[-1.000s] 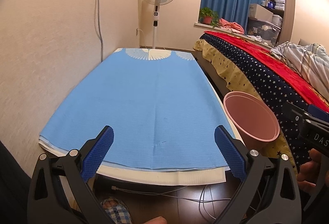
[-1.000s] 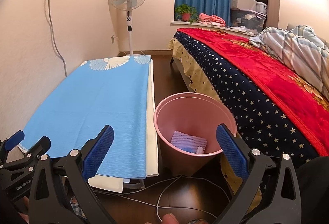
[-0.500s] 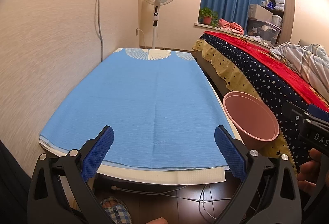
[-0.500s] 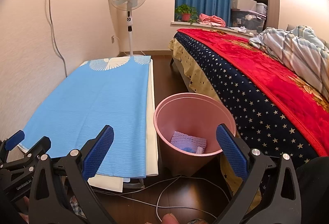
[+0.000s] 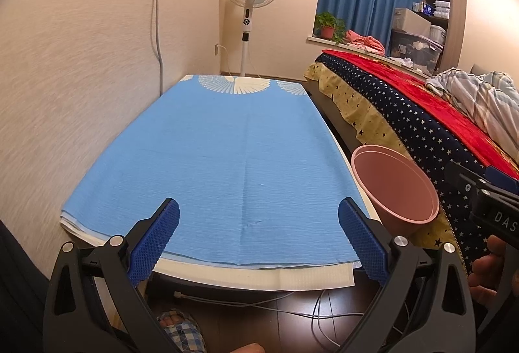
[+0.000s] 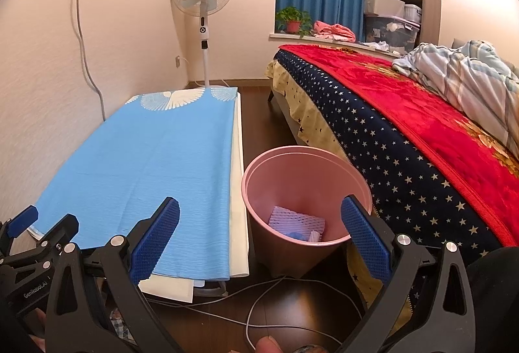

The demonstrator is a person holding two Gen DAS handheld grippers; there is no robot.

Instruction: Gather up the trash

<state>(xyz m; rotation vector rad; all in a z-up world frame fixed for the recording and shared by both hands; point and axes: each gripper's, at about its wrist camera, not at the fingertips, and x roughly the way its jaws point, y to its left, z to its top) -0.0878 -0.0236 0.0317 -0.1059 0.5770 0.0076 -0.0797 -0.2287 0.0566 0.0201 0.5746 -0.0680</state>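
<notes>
A pink trash bin [image 6: 306, 200] stands on the dark floor between the low table and the bed. It holds a white foam net [image 6: 296, 220] and a bit of blue and white trash [image 6: 305, 235]. The bin also shows in the left wrist view [image 5: 394, 187]. My right gripper [image 6: 259, 236] is open and empty, held just in front of and above the bin. My left gripper [image 5: 258, 237] is open and empty, at the near edge of the blue-covered table [image 5: 220, 158]. The right gripper's body shows at the right of the left wrist view [image 5: 486, 200].
A bed with a red and starred blanket [image 6: 405, 132] runs along the right. A standing fan [image 6: 202, 6] is by the far wall. White cables [image 6: 259, 310] lie on the floor by the bin. A checked slipper [image 5: 183, 328] is under the table edge.
</notes>
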